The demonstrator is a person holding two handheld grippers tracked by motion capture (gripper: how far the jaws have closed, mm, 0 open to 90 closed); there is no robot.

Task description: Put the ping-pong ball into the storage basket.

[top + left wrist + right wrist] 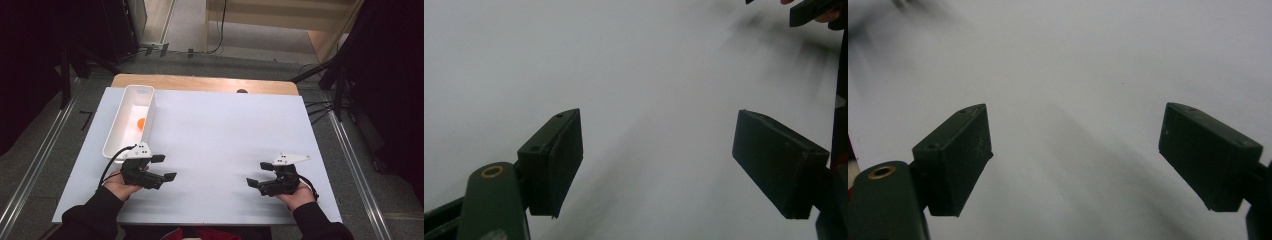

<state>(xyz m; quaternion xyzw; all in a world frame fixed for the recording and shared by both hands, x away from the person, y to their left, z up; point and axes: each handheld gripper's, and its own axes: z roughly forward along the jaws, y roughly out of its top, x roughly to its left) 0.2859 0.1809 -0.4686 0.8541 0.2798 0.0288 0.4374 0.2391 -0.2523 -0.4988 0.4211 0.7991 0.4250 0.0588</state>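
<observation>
On the far left of the counter sits a long white tray. It is narrow, and it runs away from me toward the back edge. Inside it lies one small orange ball, near the middle of the tray and close to its right wall. Nothing is touching the ball.

Just below the near end of that tray is my left gripper. My left hand holds it low over the white sheet, and it points to the right, toward the middle of the counter. Its fingers stand apart with a wide gap between them — there is just bare white sheet in that gap, so they hold nothing. A black cable loops from it back toward my sleeve. The gripper is near the tray but not touching it, and the ball is well apart from it, farther back.

The middle of the counter is plain white.

Over on the right is my right gripper, held in my right hand. It points left, so my two grippers face each other across the sheet. Its fingers are spread wide too — nothing sits between them. In the left gripper view, the tip of the right gripper peeks in at the top right corner.
</observation>
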